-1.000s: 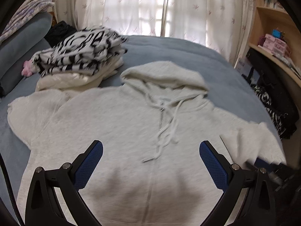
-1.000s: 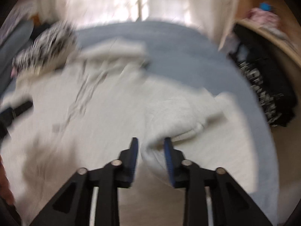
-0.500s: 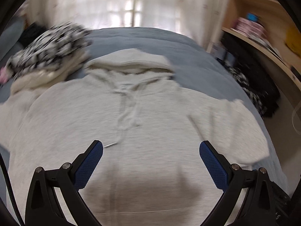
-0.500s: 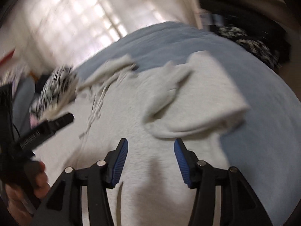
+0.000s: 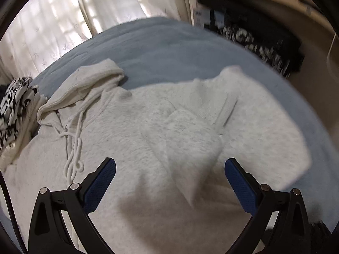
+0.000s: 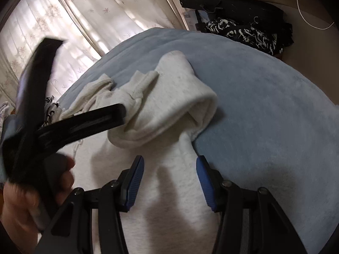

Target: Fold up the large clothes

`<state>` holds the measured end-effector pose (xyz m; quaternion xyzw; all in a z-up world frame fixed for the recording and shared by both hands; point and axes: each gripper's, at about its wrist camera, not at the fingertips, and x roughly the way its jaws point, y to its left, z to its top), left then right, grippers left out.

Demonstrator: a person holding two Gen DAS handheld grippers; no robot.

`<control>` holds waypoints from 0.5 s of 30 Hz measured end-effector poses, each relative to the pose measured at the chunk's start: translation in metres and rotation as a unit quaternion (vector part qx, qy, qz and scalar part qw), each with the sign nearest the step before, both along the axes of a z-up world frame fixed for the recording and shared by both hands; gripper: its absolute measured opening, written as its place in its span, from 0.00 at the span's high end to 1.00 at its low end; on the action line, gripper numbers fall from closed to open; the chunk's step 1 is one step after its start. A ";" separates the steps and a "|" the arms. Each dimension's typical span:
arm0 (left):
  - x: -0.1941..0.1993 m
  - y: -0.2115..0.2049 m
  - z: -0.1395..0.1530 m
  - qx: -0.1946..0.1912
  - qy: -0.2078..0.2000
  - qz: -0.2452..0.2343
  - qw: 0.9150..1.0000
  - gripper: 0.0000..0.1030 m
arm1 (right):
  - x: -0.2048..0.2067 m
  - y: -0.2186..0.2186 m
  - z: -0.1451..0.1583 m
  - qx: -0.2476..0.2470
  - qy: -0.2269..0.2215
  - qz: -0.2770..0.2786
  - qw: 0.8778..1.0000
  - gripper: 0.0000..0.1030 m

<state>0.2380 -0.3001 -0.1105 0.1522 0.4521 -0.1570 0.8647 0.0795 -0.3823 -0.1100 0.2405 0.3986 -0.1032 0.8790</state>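
Observation:
A light grey zip hoodie (image 5: 131, 139) lies face up on the blue bed (image 5: 169, 48), hood (image 5: 91, 80) toward the curtains. Its right-hand sleeve (image 6: 169, 105) is folded back in a loose roll over the body, also seen as the sleeve (image 5: 190, 131) in the left wrist view. My left gripper (image 5: 170, 182) hovers wide open above the hoodie's chest, nothing between its pads. My right gripper (image 6: 170, 180) is open above the hoodie's side edge, just short of the folded sleeve, holding nothing. A hand (image 6: 31, 201) carries the left gripper, whose black finger (image 6: 95, 120) reaches to the sleeve cuff.
A stack of folded clothes with a black-and-white zebra print (image 5: 14, 103) sits left of the hood. Dark and patterned garments (image 6: 250, 33) are piled off the bed's far right, under a wooden shelf. Sheer curtains (image 6: 84, 10) hang behind the bed. Bare blue blanket (image 6: 264, 110) lies right of the hoodie.
The right gripper let go of the sleeve and opened; the sleeve now lies folded over the body. Both views have rolled, and the left gripper swung right toward the folded sleeve.

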 end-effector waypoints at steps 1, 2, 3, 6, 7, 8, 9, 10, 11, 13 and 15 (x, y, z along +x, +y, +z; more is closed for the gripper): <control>0.005 -0.004 -0.006 0.010 0.007 -0.001 1.000 0.01 | 0.001 0.001 -0.002 -0.003 0.002 0.001 1.000 0.50; 0.009 -0.008 -0.011 0.019 0.013 0.001 1.000 0.01 | 0.001 0.003 -0.004 -0.009 0.005 0.001 1.000 0.50; 0.013 -0.012 -0.015 0.029 0.018 0.002 0.999 0.04 | 0.002 0.004 -0.006 -0.013 0.008 0.002 1.000 0.50; 0.023 -0.016 -0.020 0.031 0.041 -0.016 0.999 0.69 | 0.001 0.005 -0.010 -0.025 0.012 0.002 1.000 0.50; 0.025 -0.014 -0.017 0.020 0.051 -0.025 0.998 0.88 | 0.001 0.006 -0.011 -0.030 0.012 0.003 0.999 0.50; 0.024 -0.008 -0.007 0.010 0.040 -0.017 0.999 0.88 | 0.000 0.007 -0.012 -0.033 0.012 0.004 0.999 0.50; 0.023 0.001 0.003 -0.004 0.020 -0.010 1.000 0.88 | -0.001 0.008 -0.013 -0.034 0.012 0.004 0.999 0.50; 0.021 0.014 0.016 -0.027 -0.003 -0.004 1.000 0.88 | -0.002 0.008 -0.014 -0.035 0.011 0.004 0.999 0.50; 0.019 0.029 0.028 -0.052 -0.025 0.006 0.998 0.88 | -0.002 0.007 -0.014 -0.035 0.010 0.004 0.999 0.50; 0.012 0.070 0.049 -0.096 -0.068 0.044 0.992 0.87 | -0.002 0.007 -0.016 -0.034 0.010 0.005 0.999 0.50; 0.005 0.115 0.053 -0.120 -0.087 0.091 0.985 0.78 | -0.002 0.008 -0.017 -0.034 0.011 0.006 0.999 0.50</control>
